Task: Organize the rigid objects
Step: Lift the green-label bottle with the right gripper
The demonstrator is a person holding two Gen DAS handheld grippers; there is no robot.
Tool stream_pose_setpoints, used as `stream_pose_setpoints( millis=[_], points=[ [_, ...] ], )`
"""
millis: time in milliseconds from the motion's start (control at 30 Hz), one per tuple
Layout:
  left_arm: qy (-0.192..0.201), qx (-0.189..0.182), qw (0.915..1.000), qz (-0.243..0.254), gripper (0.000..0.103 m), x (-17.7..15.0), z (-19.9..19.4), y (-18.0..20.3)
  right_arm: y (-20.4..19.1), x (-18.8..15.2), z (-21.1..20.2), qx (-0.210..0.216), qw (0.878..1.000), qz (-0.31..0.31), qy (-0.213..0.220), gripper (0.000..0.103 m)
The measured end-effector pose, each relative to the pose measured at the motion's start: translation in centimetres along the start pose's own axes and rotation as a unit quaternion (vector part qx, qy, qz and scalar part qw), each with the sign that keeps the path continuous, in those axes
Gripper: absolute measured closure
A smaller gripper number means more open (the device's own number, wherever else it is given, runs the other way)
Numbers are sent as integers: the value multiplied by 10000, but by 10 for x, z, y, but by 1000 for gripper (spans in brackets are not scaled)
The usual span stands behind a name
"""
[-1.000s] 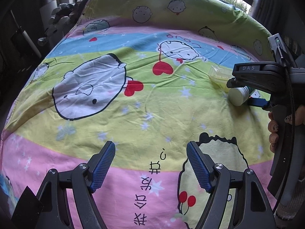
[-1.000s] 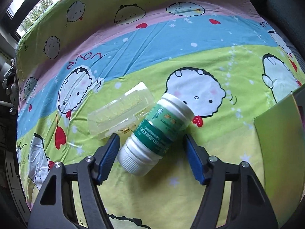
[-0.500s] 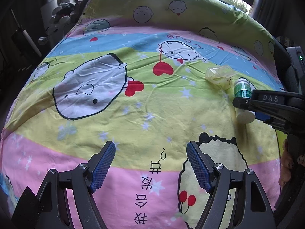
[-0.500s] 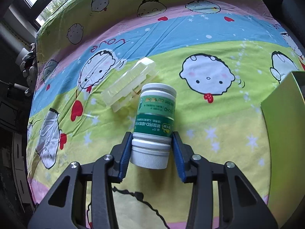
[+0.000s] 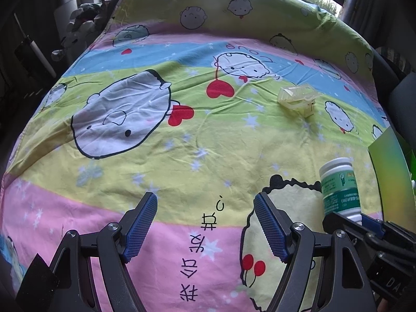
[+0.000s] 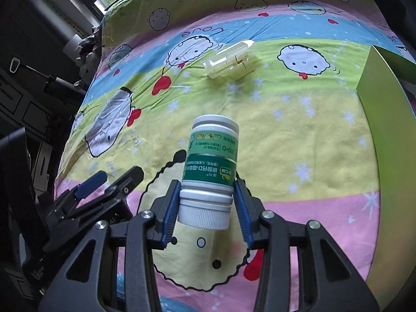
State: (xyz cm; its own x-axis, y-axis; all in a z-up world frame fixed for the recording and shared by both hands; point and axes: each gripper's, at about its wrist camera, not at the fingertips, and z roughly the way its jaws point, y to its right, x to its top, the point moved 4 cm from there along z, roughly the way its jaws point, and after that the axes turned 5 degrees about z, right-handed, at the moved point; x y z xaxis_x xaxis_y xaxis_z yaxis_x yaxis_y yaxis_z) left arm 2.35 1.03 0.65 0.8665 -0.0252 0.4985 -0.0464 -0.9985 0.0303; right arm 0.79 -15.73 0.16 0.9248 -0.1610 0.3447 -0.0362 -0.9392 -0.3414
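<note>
The bedsheet (image 6: 299,130) spreads ahead of both tongs. A green box (image 6: 384,119) stands ahead and to the right of the right tongs (image 6: 206,208), which are closed on a bottle (image 6: 210,166) at its cap end, its long axis pointing forward along the fingers. The box is probably where the bottle goes, so the move is forward and right. A clear case (image 6: 228,61) lies well ahead, slightly right. The left tongs (image 5: 205,228) gape wide, empty, to the left.

left gripper (image 5: 205,230) open over cartoon bedsheet (image 5: 182,143), green-label bottle (image 5: 340,188) clamped at right, clear plastic box (image 5: 297,98) beyond
</note>
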Motion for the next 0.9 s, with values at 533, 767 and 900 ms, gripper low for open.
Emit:
stream_pose_setpoints(
  millis=[533, 767, 900],
  points=[
    [64, -364, 9988, 324, 25, -9, -6, 32, 16, 9, -35, 527, 9961, 296, 636, 40],
    [72, -531, 9971, 540, 25, -14, -4, 47, 11, 11, -14, 946, 9942, 429, 279, 45],
    [48, -660, 9965, 510, 33, -15, -3, 47, 12, 8, 0, 888, 9947, 508, 73, 49]
  ],
)
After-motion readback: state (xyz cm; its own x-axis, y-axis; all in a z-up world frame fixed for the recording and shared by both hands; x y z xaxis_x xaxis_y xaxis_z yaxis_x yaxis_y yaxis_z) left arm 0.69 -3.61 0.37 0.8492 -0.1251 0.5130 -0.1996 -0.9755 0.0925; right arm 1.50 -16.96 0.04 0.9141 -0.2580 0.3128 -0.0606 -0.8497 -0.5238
